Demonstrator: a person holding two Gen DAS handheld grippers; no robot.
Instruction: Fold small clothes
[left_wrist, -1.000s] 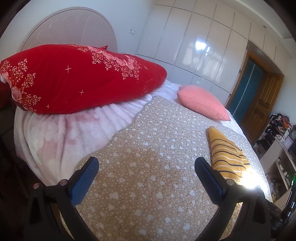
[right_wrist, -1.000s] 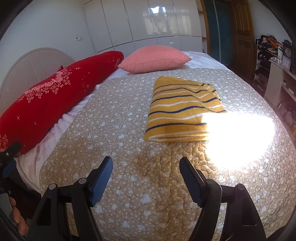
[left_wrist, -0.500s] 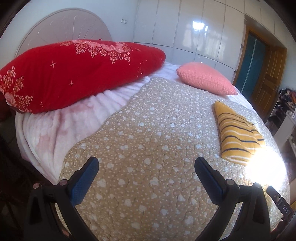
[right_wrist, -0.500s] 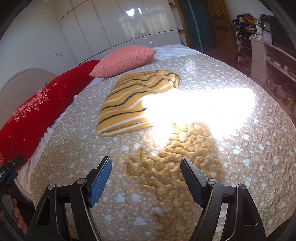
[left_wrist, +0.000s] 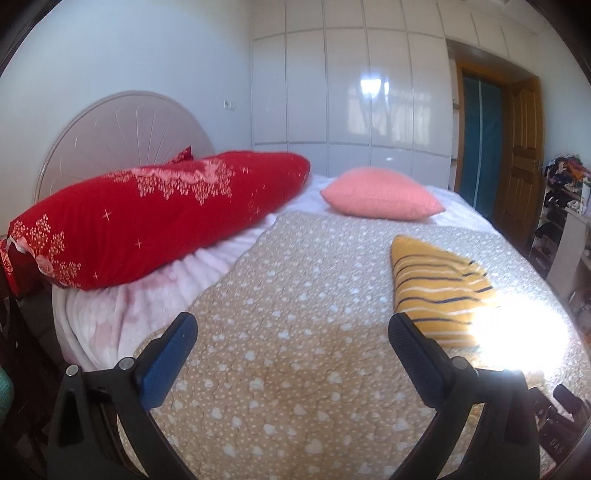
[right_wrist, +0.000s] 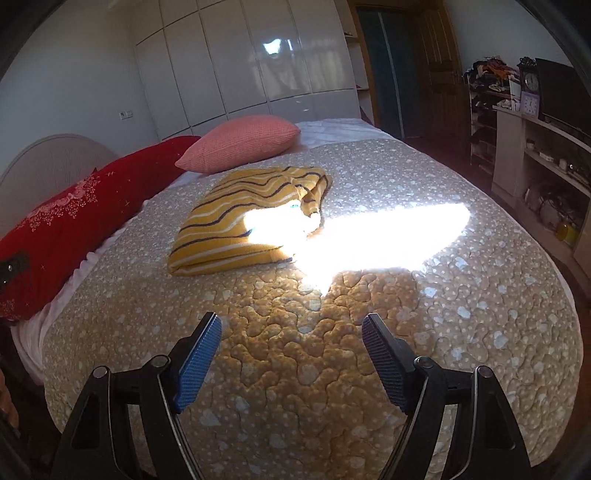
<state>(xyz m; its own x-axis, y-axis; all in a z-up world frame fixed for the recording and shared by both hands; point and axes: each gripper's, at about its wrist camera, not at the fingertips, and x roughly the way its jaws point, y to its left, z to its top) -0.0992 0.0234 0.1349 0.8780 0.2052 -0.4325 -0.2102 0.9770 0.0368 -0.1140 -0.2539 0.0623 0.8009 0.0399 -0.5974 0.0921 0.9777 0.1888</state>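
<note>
Striped yellow garment (right_wrist: 236, 225) lay folded into a flat packet on the heart-print quilt (right_wrist: 332, 369) of the bed, just in front of the pink cushion (right_wrist: 243, 142) and well to the side of the long red pillow (left_wrist: 147, 225). A hard patch of sunlight washed out the garment's near corner, so the fold edges there could not be read; the end nearest the cushion looked slightly bunched rather than squared.

Over the last second both cameras had swung and pulled away from the garment: in the right wrist view it had sat larger and nearly straight ahead of the cushion, and now it lay smaller and off to the left, with more of the room and the shelving (right_wrist: 535, 155) showing. Neither tool had touched it in that time. That suggested the folding of this piece was probably finished and the person was backing off, perhaps to fetch another item, though no other loose clothing showed on the quilt.

Left claw (left_wrist: 291, 332) hung spread wide and empty above the quilt, the garment ahead and to its right, clearly apart from it. Right claw (right_wrist: 291, 332) was likewise spread and empty, with the garment beyond it toward the cushion, separated by bare quilt.
</note>
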